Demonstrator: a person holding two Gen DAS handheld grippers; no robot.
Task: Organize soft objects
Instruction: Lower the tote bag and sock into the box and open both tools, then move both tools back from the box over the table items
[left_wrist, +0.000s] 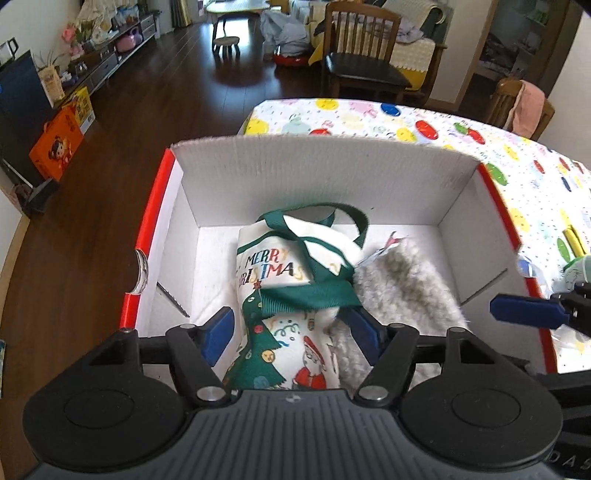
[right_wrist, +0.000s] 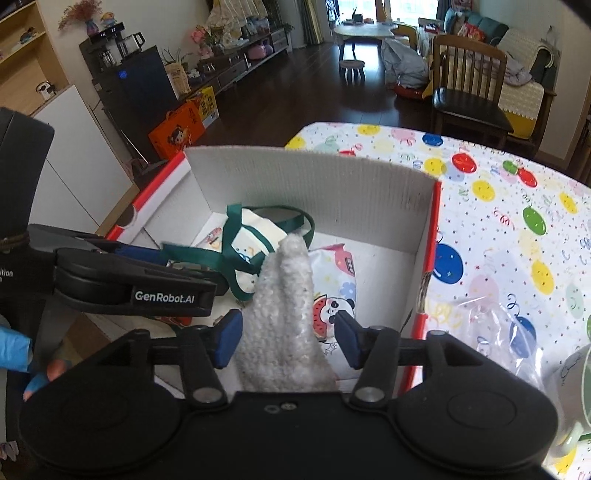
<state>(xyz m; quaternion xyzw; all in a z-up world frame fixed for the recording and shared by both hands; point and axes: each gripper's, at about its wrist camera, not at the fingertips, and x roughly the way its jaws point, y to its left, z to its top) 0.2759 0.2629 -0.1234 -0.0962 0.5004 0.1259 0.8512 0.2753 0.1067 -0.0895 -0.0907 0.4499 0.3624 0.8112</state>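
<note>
Tote (left_wrist: 280, 295) and fuzzy cloth (right_wrist: 284, 314) lying in box (left_wrist: 317, 170) on tabletop (right_wrist: 498, 206). Both being judged light, limp, non-slip; best pinched at bunched fold or strap. Left tool (left_wrist: 291, 332) straddling tote, jaws wide. Right tool (right_wrist: 288, 343) wide around cloth, contact seemingly absent.

Both cameras sit just behind their own fingers and look forward and down, close in, into the white-walled cardboard box (left_wrist: 317, 177). The left wrist view hangs over the box's near-left part; the right wrist view stands further right, catching more of the dotted tablecloth (right_wrist: 517, 229). They share the box interior, the Christmas bag (left_wrist: 273, 266), the tablecloth and the living room behind
</note>
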